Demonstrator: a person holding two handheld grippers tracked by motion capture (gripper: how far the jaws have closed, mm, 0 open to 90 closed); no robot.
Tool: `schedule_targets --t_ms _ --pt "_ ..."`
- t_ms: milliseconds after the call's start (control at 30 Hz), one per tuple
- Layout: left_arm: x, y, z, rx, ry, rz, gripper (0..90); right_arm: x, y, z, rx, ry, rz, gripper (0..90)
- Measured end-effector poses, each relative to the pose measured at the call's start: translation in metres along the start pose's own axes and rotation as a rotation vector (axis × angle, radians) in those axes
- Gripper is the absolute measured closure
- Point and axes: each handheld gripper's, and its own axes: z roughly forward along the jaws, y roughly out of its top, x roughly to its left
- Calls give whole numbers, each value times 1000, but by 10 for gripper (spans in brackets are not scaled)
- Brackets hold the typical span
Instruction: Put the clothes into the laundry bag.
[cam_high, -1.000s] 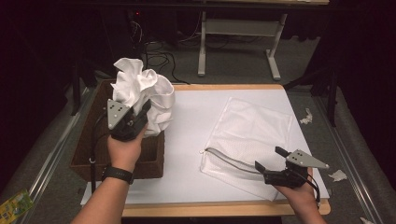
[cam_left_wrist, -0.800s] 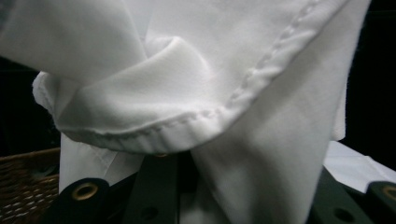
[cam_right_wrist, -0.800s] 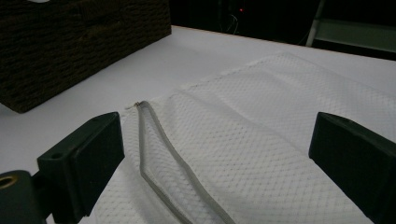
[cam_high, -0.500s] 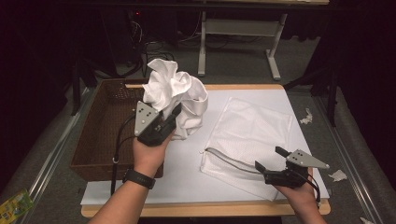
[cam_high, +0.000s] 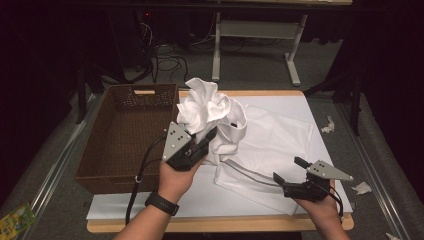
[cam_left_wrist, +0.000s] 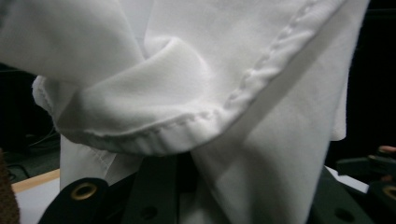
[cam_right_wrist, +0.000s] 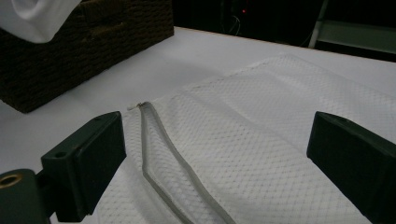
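A bunched white cloth (cam_high: 210, 112) hangs off the table, and my left gripper (cam_high: 207, 137) is shut on its lower part. It hovers just right of the brown wicker basket (cam_high: 127, 91), over the left edge of a flat white mesh bag (cam_high: 282, 142). In the left gripper view, folds and a stitched hem of the cloth (cam_left_wrist: 187, 93) cover the jaws of the left gripper (cam_left_wrist: 210, 200). My right gripper (cam_high: 289, 170) rests open at the bag's near edge. The mesh bag (cam_right_wrist: 280, 135) and its grey zipper (cam_right_wrist: 161, 149) lie between the wide jaws of the right gripper (cam_right_wrist: 219, 163).
The basket (cam_right_wrist: 84, 46) stands at the table's left with nothing inside. A white sheet (cam_high: 200, 200) covers the wooden tabletop. Paper scraps (cam_high: 327, 125) lie off the right edge. A green packet (cam_high: 15, 220) lies on the floor at lower left.
My left gripper has carried the white cloth rightwards from above the basket to the mesh bag's left edge. The right gripper has stayed where it was.
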Motion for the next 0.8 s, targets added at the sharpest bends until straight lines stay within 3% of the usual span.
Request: schedule_targets --t_ms 267,500,667,700,800 --pt "-14 -27 -4 13 -50 -11 692 1 1 -1 -4 2 6 67" --pt "-23 -62 -19 88 -101 -18 689 -1 0 -3 -11 10 3 115" --pt "-26 -82 -25 106 -105 -4 686 1 -1 -1 -2 17 7 150" --pt "-24 -92 -29 94 -106 -19 686 2 -1 2 7 16 7 154" --pt "-20 -101 -32 78 -96 -56 686 4 1 8 20 21 8 160"
